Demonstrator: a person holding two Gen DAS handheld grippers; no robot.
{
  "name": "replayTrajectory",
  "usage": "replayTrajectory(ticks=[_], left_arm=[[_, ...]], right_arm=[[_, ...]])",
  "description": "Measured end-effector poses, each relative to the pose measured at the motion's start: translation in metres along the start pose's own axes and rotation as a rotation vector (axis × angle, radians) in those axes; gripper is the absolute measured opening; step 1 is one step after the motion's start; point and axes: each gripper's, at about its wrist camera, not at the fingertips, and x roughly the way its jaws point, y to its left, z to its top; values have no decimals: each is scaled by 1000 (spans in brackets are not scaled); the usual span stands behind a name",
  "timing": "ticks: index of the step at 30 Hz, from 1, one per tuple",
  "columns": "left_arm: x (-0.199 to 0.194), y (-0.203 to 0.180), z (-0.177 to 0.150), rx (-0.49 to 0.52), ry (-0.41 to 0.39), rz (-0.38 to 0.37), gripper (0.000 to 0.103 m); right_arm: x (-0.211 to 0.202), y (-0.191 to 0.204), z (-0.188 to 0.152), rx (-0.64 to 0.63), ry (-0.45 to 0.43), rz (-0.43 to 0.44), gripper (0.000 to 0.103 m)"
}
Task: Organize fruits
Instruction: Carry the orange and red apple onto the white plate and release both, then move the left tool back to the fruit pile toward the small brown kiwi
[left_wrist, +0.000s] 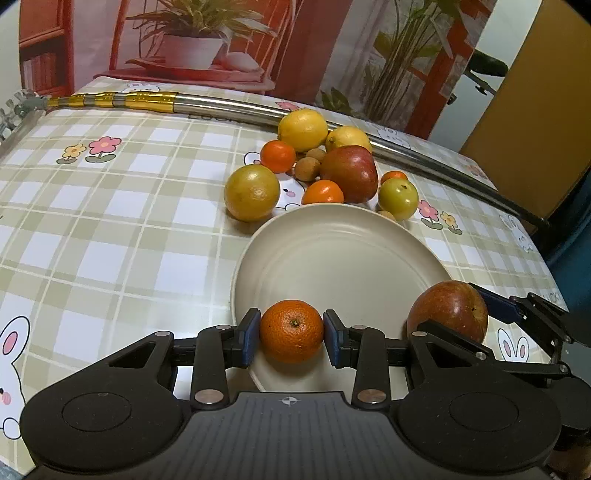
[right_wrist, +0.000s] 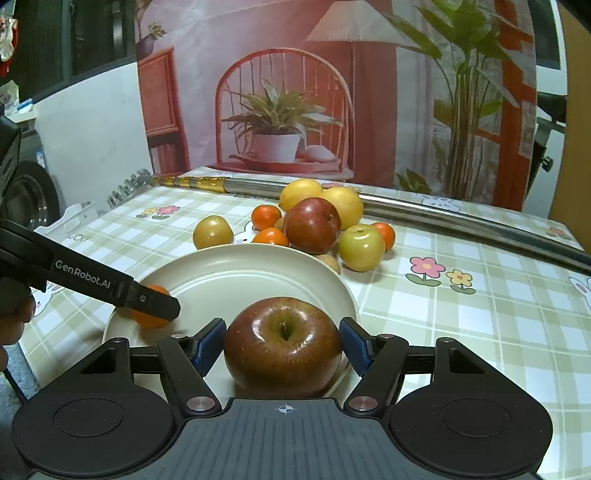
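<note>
In the left wrist view my left gripper (left_wrist: 291, 332) is shut on a tangerine (left_wrist: 290, 325), low over the near rim of a cream plate (left_wrist: 343, 251). The right gripper (left_wrist: 461, 314) holds a red apple (left_wrist: 448, 308) at the plate's right edge. Seen from the right wrist, my right gripper (right_wrist: 282, 339) has its blue pads against that red apple (right_wrist: 282, 345) above the plate (right_wrist: 240, 280). One left gripper finger (right_wrist: 147, 297) half hides the tangerine (right_wrist: 147, 319). Behind the plate lies a fruit pile (left_wrist: 325, 166) of lemons, another red apple, tangerines, green fruits and small brown ones.
A long metal pole (left_wrist: 229, 110) with a gold section lies across the back of the checked tablecloth (left_wrist: 110, 221), just behind the fruit pile (right_wrist: 314, 221). A printed backdrop hangs behind the table. A hand (right_wrist: 14, 317) shows at the left edge.
</note>
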Motion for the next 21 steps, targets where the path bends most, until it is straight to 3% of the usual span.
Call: replayTrajectory(ticks=[21], left_arm=[[-24, -9, -2, 22, -87, -4, 39]], right_arm=[[-22, 4, 3, -11, -55, -25, 65]])
